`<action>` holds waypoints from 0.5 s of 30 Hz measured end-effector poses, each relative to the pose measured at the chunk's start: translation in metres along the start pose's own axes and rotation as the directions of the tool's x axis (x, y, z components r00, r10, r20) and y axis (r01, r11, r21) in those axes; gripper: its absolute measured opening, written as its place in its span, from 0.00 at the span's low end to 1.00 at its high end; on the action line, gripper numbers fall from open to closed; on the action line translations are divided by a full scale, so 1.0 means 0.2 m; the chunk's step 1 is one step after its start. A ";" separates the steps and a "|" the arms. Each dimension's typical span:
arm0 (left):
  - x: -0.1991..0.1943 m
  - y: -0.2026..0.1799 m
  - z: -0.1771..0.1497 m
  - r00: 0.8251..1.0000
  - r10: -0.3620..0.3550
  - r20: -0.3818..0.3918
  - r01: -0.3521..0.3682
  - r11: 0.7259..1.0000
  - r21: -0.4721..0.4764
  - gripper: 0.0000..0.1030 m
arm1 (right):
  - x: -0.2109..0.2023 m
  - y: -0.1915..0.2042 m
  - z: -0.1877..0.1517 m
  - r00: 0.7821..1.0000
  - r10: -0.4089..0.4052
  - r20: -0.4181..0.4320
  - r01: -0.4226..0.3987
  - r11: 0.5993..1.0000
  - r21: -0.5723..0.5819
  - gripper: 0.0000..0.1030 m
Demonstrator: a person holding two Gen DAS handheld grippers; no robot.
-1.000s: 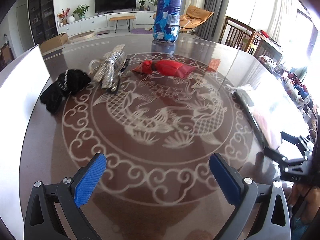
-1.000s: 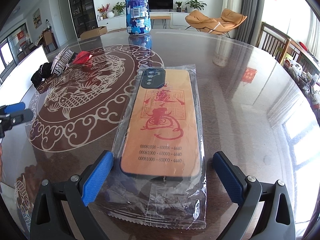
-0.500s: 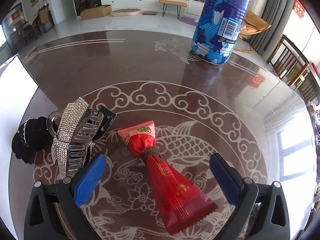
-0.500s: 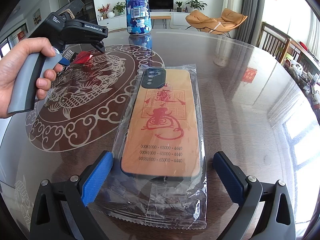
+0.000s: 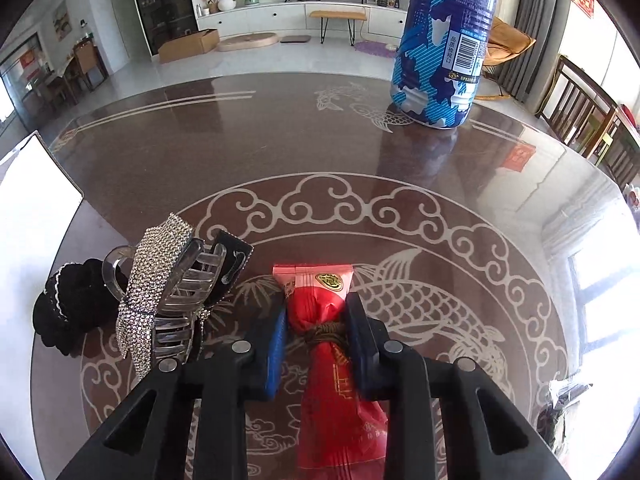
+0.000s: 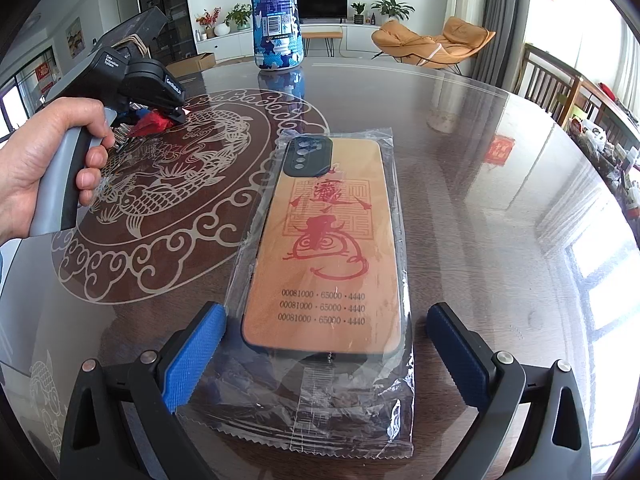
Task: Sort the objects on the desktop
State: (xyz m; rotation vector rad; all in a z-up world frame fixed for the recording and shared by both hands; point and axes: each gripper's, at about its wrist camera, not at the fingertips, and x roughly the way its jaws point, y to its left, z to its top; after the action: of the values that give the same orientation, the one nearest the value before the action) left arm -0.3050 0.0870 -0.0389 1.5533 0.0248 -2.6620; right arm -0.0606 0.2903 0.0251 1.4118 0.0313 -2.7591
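**Left Gripper Clamped on Red Packet; Right Gripper Spread at Phone Case**

Left gripper point(image 5: 316, 334): the jaws are pressed in against the red packet point(image 5: 332, 360), pinching it at its narrow, cord-tied waist. The packet lies on the tabletop point(image 5: 280, 140) over the white fish pattern, its flat printed end pointing away from the camera and its wider body running back between the gripper arms.

Positions relative to the red packet, left wrist view:
- Rhinestone hair claw point(image 5: 160, 292): just beside the packet, on its left, resting on the tabletop.
- Black scrunchie point(image 5: 72, 308): left of the hair claw and touching it, near the tabletop edge.
- Blue bottle point(image 5: 440, 48): well apart, standing upright at the far right.

Right gripper point(image 6: 326, 354): the jaws are spread wide and grip nothing. The blue pads point(image 6: 196, 356) stand either side of the near end of the phone case point(image 6: 332, 248). The case is sealed in a clear plastic bag point(image 6: 340, 412) and lies flat on the tabletop, camera cutout at the far end, red printing facing up.

In the right wrist view, the person's left hand point(image 6: 36, 172) holds the left gripper's grey handle, well apart from the phone case on its far left, with the red packet visible at the gripper tip. The blue bottle stands beyond the case.
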 end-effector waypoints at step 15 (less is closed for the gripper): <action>-0.24 0.13 -0.42 0.995 -0.086 0.059 0.078 0.990 0.119 0.25 | 0.00 0.00 0.00 1.000 0.000 0.000 0.000 1.000 0.000 0.98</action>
State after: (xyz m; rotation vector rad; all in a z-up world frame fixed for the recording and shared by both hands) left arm -0.2065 0.0664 -0.0382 1.5293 -0.0729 -2.8235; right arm -0.0615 0.2904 0.0247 1.4114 0.0316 -2.7595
